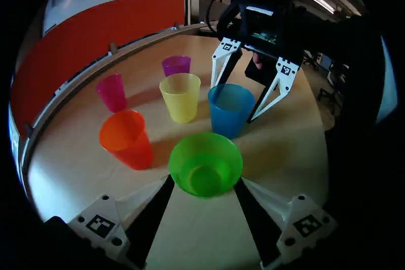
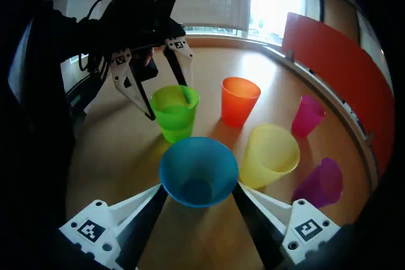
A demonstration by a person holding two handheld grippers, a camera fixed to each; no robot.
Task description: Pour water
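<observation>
**Left gripper view: green cup between the fingers, blue cup between the other pair**

Left gripper view looks down on a round-edged wooden tabletop where six translucent plastic cups stand upright in a loose cluster. The left gripper has its white fingers set wide, one on each side of the green plastic cup. The fingertips meet the cup's rim line, but I cannot tell whether they press on it. Just past the green cup stands the blue plastic cup, and the right gripper, held by a hand, straddles it from the far side with its fingers equally wide. Whether that pair grips is also unclear.

An orange plastic cup stands beside the green one, and a yellow plastic cup stands just beside the blue one. A pink plastic cup and a purple plastic cup stand nearer the table edge that runs along the red wall panel.

Right gripper view shows the blue cup between its own fingertips, resting on the tabletop. The green cup stands beyond it, flanked by the left gripper's fingers. Whether either cup holds water I cannot tell.
</observation>
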